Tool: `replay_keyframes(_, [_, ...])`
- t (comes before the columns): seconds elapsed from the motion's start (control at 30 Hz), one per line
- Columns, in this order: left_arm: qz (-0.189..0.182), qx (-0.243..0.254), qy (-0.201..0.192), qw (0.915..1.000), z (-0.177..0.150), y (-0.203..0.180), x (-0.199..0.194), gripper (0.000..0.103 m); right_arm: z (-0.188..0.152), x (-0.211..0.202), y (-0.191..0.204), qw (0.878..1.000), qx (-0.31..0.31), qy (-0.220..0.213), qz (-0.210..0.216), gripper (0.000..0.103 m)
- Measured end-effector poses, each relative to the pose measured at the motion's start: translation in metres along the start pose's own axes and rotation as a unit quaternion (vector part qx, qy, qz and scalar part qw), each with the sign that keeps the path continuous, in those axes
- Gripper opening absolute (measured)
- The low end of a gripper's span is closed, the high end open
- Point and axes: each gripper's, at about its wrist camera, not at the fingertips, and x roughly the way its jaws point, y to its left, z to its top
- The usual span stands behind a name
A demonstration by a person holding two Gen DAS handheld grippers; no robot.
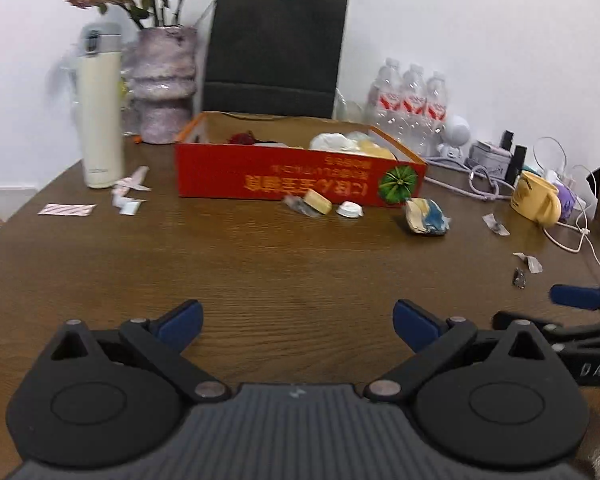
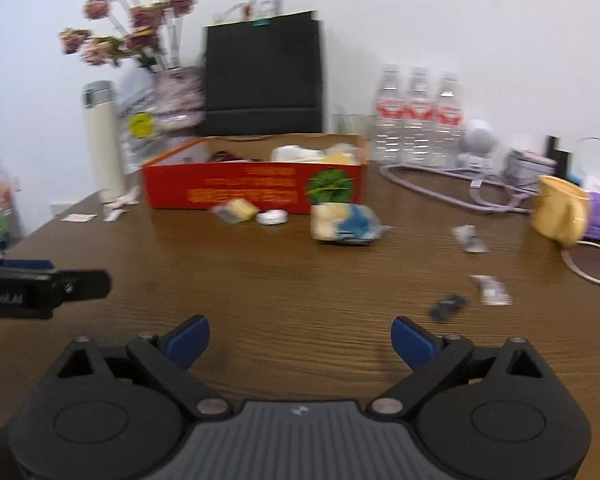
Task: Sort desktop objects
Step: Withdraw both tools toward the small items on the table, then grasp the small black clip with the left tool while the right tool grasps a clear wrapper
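Both claws, left claw [image 1: 298, 326] and right claw [image 2: 300, 342], spread wide, empty. Scraps [image 2: 490, 289] just ahead-right of right claw, red box [image 2: 256, 190] well beyond. Could skid flat wrappers across desk [image 2: 260, 280], missing pinch.

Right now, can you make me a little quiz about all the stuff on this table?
1. True or false: the left gripper is holding a wrapper.
2. Which is closest to the front of the red box? A) the yellow mug B) the white cap C) the cream flask
3. Fill in: the three water bottles stand against the wall, to the ____ of the black paper bag.

Key:
1. False. Both it and the right gripper are open and empty above the brown table.
2. B
3. right
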Motion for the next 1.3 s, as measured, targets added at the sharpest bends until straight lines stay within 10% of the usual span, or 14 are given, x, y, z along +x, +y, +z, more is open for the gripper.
replay_keyframes(0.3, [-0.083, 0.015, 0.023, 0.9962, 0.024, -0.042, 0.042, 0.097, 0.021, 0.023, -0.086, 0.997, 0.076, -0.003, -0.021, 0.076])
replay_keyframes(0.6, [-0.239, 0.117, 0.058, 0.9621, 0.031, -0.166, 0.099, 0.062, 0.04, 0.062, -0.149, 0.995, 0.073, 0.048, -0.048, 0.049])
replay_keyframes(0.9, [-0.211, 0.132, 0.089, 0.9645, 0.027, -0.199, 0.131, 0.015, 0.037, 0.086, -0.172, 0.994, 0.08, 0.07, -0.018, 0.042])
replay_keyframes(1.03, [-0.209, 0.147, 0.086, 0.9631, 0.025, -0.204, 0.127, 0.014, 0.035, 0.086, -0.166, 0.996, 0.061, 0.063, -0.026, 0.021])
replay_keyframes(1.3, [-0.162, 0.09, 0.043, 0.9817, 0.038, -0.157, 0.092, 0.013, 0.024, 0.074, -0.147, 0.998, 0.042, 0.037, -0.032, 0.016])
